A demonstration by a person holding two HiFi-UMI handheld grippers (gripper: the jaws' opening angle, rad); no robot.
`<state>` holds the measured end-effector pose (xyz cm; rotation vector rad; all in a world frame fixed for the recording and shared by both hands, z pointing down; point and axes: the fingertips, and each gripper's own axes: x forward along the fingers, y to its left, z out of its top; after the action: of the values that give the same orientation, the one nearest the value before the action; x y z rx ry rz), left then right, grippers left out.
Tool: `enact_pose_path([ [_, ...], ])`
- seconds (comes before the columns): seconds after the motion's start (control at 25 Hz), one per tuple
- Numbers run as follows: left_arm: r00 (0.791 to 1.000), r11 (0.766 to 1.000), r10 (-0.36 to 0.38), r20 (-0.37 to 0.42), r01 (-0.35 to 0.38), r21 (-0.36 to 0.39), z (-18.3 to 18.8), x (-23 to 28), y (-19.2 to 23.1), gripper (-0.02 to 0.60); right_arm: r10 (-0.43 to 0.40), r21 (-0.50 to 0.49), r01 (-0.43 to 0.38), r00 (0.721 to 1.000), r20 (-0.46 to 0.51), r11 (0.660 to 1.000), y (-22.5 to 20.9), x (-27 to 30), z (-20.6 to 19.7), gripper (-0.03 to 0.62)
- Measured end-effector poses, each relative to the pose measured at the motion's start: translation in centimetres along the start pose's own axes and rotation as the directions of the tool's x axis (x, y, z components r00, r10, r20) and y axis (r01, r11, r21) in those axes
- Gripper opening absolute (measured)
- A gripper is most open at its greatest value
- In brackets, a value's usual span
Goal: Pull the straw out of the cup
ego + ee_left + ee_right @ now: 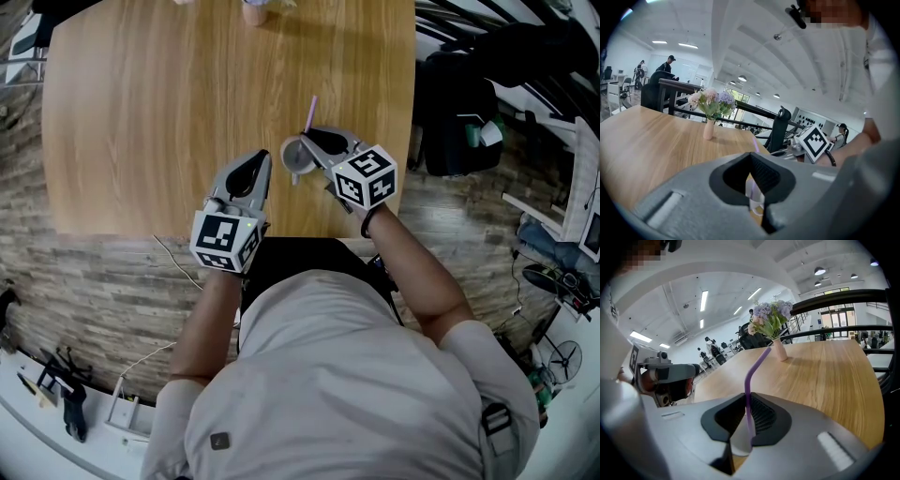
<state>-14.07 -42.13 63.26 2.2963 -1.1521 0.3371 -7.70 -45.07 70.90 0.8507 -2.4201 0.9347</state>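
Cup [294,157] stands on the table [169,112] by its near edge; straw [310,111] in it, leaning up and away past the rim. Vase [254,11] is far across the table from the cup, no concern.

Right gripper [315,141] sits just right of the cup, its tip over the rim. In its own view the jaws are clenched on the straw low on the stem, below the bend (purple runs straight down the seam between the pads [761,416], cup mouth under it). Left gripper [259,161] lies left of the cup, near but apart; its jaws are closed on nothing, with cup and straw only glimpsed beyond them.

Step in hand, as I judge it: the draw itself. Nothing steadies the cup, and it looks light; a sideways pull may tip it, or it may ride up with the straw. I'd lift along the straw's own line, slowly, grip firm but not crushing; better, open the left and bring it round the cup's wall first. The straw's end should clear the rim before any swing away from the cup.
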Motion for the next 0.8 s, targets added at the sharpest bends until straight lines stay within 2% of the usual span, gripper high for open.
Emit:
enact_pose_path([
  [0.36, 0.999, 0.999, 0.020, 0.050, -0.022, 0.031, 1.3, -2.7, -3.5, 0.005, 0.012, -0.051, -0.009, 0.998, 0.056, 0.999, 2.3, -4.0, 0.8, 0.043],
  [0.8, 0.989, 0.994, 0.068, 0.134, -0.078, 0.070, 3.0, -7.4, -7.8, 0.005, 0.038, -0.124, -0.017, 0.986, 0.165, 0.992, 5.9, -9.9, 4.2, 0.043],
])
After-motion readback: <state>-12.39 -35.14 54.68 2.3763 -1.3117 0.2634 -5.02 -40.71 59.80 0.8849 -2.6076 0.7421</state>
